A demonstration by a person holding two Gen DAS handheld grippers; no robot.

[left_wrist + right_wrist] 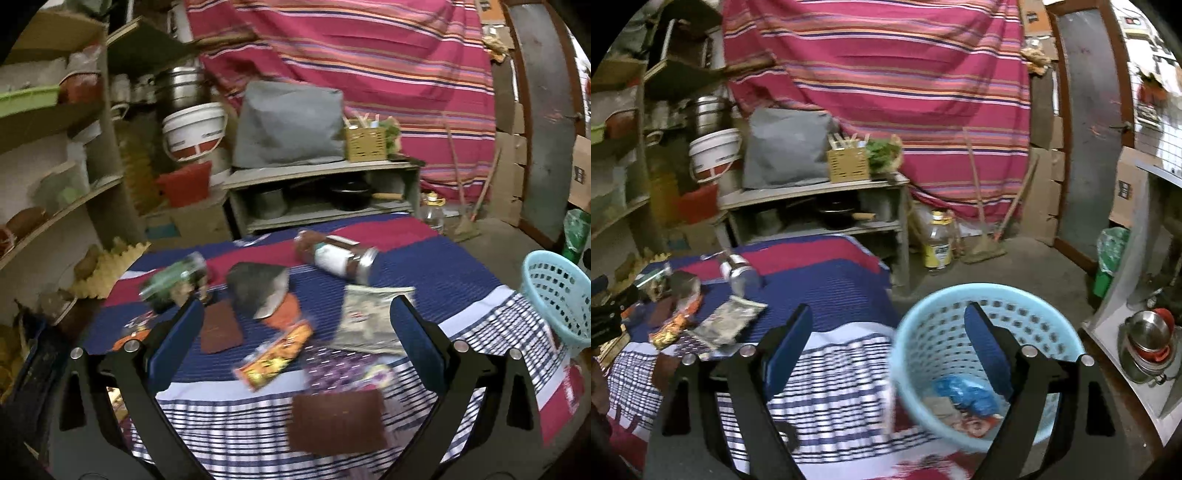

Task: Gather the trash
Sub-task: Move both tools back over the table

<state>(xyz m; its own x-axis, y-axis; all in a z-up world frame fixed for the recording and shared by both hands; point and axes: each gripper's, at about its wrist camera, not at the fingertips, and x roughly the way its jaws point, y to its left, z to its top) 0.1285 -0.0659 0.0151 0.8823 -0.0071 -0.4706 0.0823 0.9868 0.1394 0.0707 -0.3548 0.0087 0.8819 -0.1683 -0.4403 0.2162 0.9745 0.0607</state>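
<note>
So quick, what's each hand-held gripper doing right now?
Left hand-held gripper: open, holding nothing.
Right hand-held gripper: open, empty, above the blue basket.

My tongs' pads [181,339] are blue on black arms. Table cloth [461,273] is navy and crimson bands, then white with navy checks. Basket [945,332] is pale blue, perforated, with blue plastic [964,397] inside. Wrappers: one orange-yellow [275,356], one purple patterned [332,369], one grey-green [369,321]. Two brown flat pieces [338,419]. Hanging sheet [369,55] is magenta with orange and navy stripes.
</note>
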